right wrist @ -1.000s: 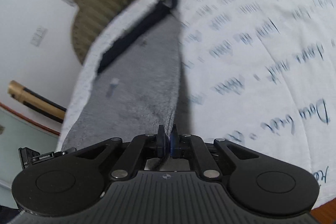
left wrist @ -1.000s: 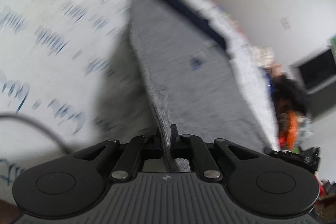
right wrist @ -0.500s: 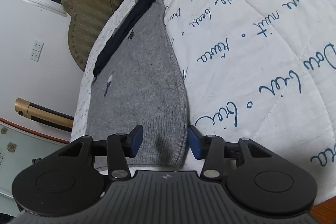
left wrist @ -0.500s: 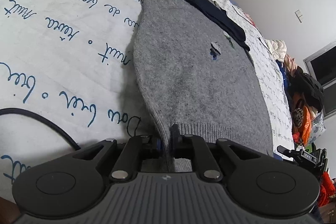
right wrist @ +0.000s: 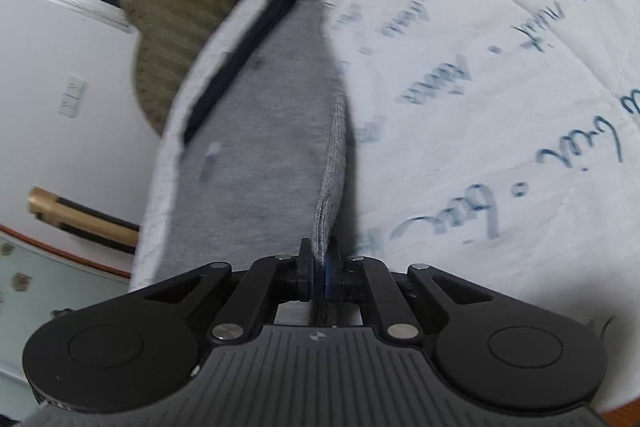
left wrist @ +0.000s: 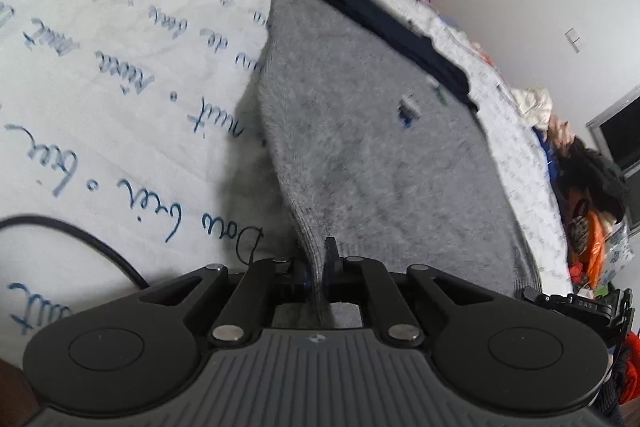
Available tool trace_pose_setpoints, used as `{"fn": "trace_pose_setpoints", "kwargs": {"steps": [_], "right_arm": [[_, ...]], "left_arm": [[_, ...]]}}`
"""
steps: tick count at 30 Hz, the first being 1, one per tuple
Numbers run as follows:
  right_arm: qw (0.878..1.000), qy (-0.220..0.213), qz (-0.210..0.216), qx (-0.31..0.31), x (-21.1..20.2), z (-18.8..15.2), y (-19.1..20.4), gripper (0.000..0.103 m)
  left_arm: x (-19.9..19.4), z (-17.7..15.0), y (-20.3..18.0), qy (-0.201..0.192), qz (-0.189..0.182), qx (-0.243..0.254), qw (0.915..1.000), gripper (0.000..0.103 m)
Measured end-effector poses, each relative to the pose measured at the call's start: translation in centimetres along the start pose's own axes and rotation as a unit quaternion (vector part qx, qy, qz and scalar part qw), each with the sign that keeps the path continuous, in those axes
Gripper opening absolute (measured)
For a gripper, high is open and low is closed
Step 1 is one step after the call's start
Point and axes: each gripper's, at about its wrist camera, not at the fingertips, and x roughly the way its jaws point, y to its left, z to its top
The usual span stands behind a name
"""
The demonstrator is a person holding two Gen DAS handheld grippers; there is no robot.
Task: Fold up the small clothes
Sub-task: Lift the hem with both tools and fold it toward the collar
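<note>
Near the bed's [left wrist: 100,99] front edge, I grip the grey sweater's [left wrist: 360,131] hem with both grippers, left [left wrist: 316,263] and right [right wrist: 318,263], clamped on its two corners. Sweater lies mostly flat; folding looks barely begun.

You get even, soft daylight in both views, with no glare. Motion blur smears the grey sweater [left wrist: 380,147] and the script on the white quilt [left wrist: 120,87]; it is heavier in the right wrist view. A dark shadow runs beside the sweater's lifted edge. Fisheye bending curves everything near the edges, with black corners.
</note>
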Motion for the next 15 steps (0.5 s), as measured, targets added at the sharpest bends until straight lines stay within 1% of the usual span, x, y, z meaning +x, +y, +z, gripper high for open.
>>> {"fn": "trace_pose_setpoints", "kwargs": {"steps": [1,2,3,5,7,10,12,15], "right_arm": [[1.0,-0.003,0.008,-0.006,-0.5,-0.1,0.6,0.008],[1.0,-0.008,0.001,-0.015,-0.9,-0.1,0.9,0.008],[1.0,-0.005,-0.014,-0.015,-0.9,-0.1,0.5,0.008],[0.999,0.003,-0.04,0.007,-0.4,-0.1,-1.3,0.008],[0.999,0.001,-0.028,0.023,-0.1,-0.2,-1.9,0.008],[1.0,-0.001,-0.012,0.011,-0.2,0.0,-0.6,0.008],[1.0,-0.007,0.003,0.011,-0.5,0.7,0.1,0.008],[0.999,-0.024,0.036,0.007,-0.9,2.3,1.5,0.008]], "left_arm": [[-0.7,0.1,-0.2,-0.006,0.0,0.007,1.0,0.005],[-1.0,0.1,-0.1,-0.007,0.003,0.013,0.9999,0.005],[-0.7,0.1,0.2,-0.002,0.005,0.014,0.9999,0.005],[0.6,-0.2,1.5,0.021,0.022,-0.008,0.9995,0.004],[0.6,-0.1,1.5,0.017,0.016,-0.011,0.9997,0.005],[-0.3,0.5,0.7,0.005,0.001,0.006,1.0,0.005],[-0.7,1.1,0.5,0.0,-0.007,0.011,0.9999,0.005],[-1.5,2.5,0.0,-0.014,-0.024,0.014,0.9995,0.005]]}}
